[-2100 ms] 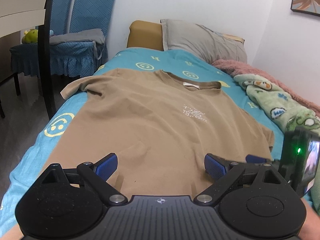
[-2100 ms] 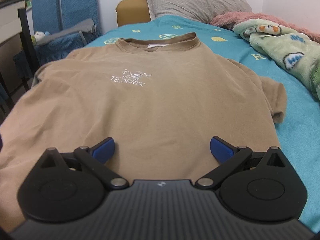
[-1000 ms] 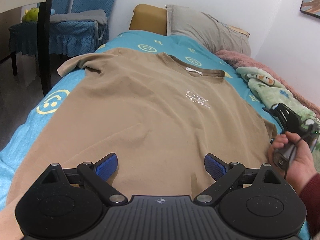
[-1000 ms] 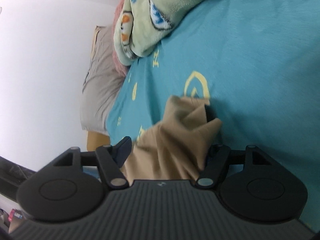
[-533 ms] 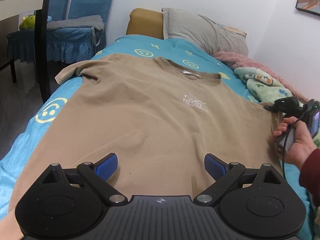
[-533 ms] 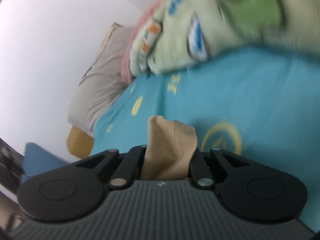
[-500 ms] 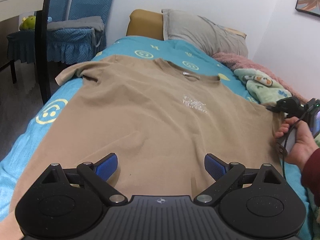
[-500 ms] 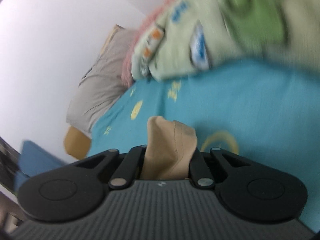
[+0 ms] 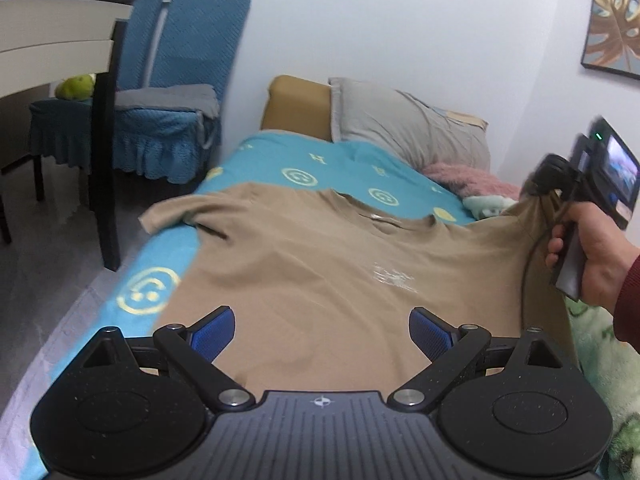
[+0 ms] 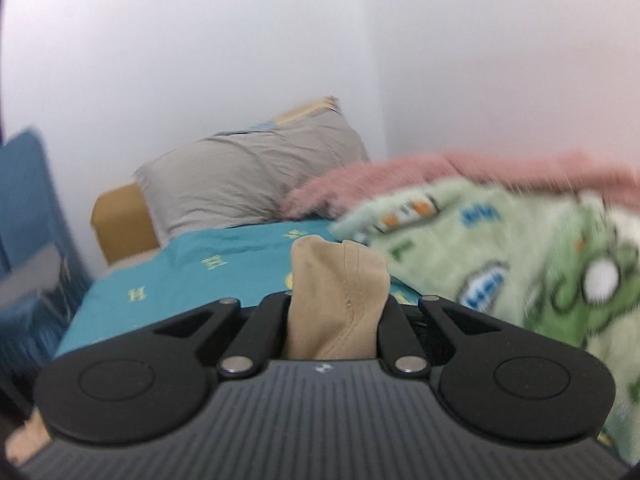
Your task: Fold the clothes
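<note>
A tan T-shirt [image 9: 320, 268] lies front up on the teal bed sheet [image 9: 280, 160], collar toward the pillows. My left gripper [image 9: 322, 330] is open and empty, hovering over the shirt's lower part. My right gripper [image 10: 334, 300] is shut on the shirt's right sleeve [image 10: 340, 280], whose bunched cloth sticks up between the jaws. In the left wrist view the right gripper [image 9: 548, 184] holds that sleeve lifted above the bed at the right edge, and the cloth stretches up to it.
A grey pillow [image 9: 408, 128] and a tan cushion [image 9: 296, 104] lie at the head. A green patterned blanket [image 10: 520, 248] and a pink one [image 10: 440, 176] lie along the right side. Blue chairs [image 9: 168, 80] and a dark table leg [image 9: 104, 160] stand left of the bed.
My right gripper has closed on the right sleeve and lifted it up off the bed. My left gripper stays open over the lower shirt, shifted slightly.
</note>
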`<state>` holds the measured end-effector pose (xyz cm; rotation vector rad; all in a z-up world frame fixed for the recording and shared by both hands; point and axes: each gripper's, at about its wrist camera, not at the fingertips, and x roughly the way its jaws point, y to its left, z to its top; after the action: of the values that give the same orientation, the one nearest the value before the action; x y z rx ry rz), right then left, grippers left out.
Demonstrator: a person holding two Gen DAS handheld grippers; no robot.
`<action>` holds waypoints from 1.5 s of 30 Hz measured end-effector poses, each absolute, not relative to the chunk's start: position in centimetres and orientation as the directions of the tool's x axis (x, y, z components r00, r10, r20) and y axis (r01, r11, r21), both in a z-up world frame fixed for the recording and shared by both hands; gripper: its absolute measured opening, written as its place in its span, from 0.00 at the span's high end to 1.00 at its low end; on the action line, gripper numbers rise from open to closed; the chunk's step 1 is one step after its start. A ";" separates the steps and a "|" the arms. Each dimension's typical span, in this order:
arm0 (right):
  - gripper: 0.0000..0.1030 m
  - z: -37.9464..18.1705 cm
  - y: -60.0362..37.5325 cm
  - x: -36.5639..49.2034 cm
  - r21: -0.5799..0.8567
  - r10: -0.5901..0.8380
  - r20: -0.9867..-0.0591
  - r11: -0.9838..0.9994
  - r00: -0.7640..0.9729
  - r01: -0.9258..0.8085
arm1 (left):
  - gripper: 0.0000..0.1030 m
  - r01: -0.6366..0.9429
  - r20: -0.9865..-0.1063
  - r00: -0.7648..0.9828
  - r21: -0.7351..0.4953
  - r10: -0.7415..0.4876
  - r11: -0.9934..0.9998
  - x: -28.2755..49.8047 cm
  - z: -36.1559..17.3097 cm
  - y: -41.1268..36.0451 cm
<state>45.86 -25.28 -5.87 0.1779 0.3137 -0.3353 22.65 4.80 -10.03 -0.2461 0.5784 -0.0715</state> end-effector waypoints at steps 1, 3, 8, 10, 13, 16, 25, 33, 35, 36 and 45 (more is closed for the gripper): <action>0.92 -6.0 -23.5 46.2 0.086 -0.285 -0.331 0.940 0.899 0.330 | 0.07 -0.009 -0.536 0.833 -0.255 -0.134 0.967 22.6 -9.9 5.5; 0.92 -6.6 -19.8 47.3 0.019 -0.261 -0.346 0.958 0.901 0.285 | 0.07 -0.030 -0.555 0.822 -0.268 -0.129 0.963 22.6 -9.8 6.8; 0.91 -11.1 -11.6 50.4 -0.112 -0.207 -0.418 0.978 0.885 0.175 | 0.07 -0.099 -0.588 0.799 -0.337 -0.127 0.936 22.9 -10.5 10.5; 0.91 -13.6 -9.3 51.8 -0.147 -0.194 -0.459 0.979 0.867 0.141 | 0.07 -0.127 -0.596 0.794 -0.356 -0.121 0.926 23.2 -11.0 11.8; 0.90 -16.8 -7.1 53.2 -0.177 -0.188 -0.510 0.978 0.839 0.112 | 0.07 -0.156 -0.617 0.778 -0.376 -0.121 0.913 24.3 -12.2 12.9; 0.89 -18.6 -6.8 53.7 -0.172 -0.188 -0.537 0.979 0.822 0.112 | 0.07 -0.168 -0.636 0.763 -0.370 -0.117 0.914 25.3 -13.3 13.2; 0.02 -15.0 -9.2 49.8 0.073 0.070 -0.564 0.997 0.823 -0.035 | 0.07 -0.127 -0.643 0.758 -0.315 -0.112 0.941 26.0 -14.4 11.4; 0.02 -5.0 -13.6 35.4 0.175 0.181 -0.455 0.978 0.872 -0.111 | 0.07 -0.082 -0.614 0.783 -0.255 -0.096 0.963 23.9 -13.0 8.9; 0.02 -2.9 -15.1 30.7 0.163 0.181 -0.454 0.980 0.872 -0.118 | 0.07 -0.062 -0.609 0.786 -0.249 -0.106 0.967 23.1 -12.5 8.2; 0.02 -2.1 -15.9 28.2 0.162 0.181 -0.449 0.980 0.875 -0.119 | 0.07 -0.051 -0.607 0.787 -0.244 -0.112 0.968 22.6 -12.3 7.8; 0.02 -0.6 -24.7 12.1 0.254 0.095 -0.379 0.967 0.920 0.005 | 0.07 0.105 -0.595 0.785 -0.150 -0.174 0.983 17.6 -10.0 1.6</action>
<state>12.13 -24.68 -0.63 0.2540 0.3998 0.0466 17.57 1.65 -10.04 -0.1106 0.6520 -0.1508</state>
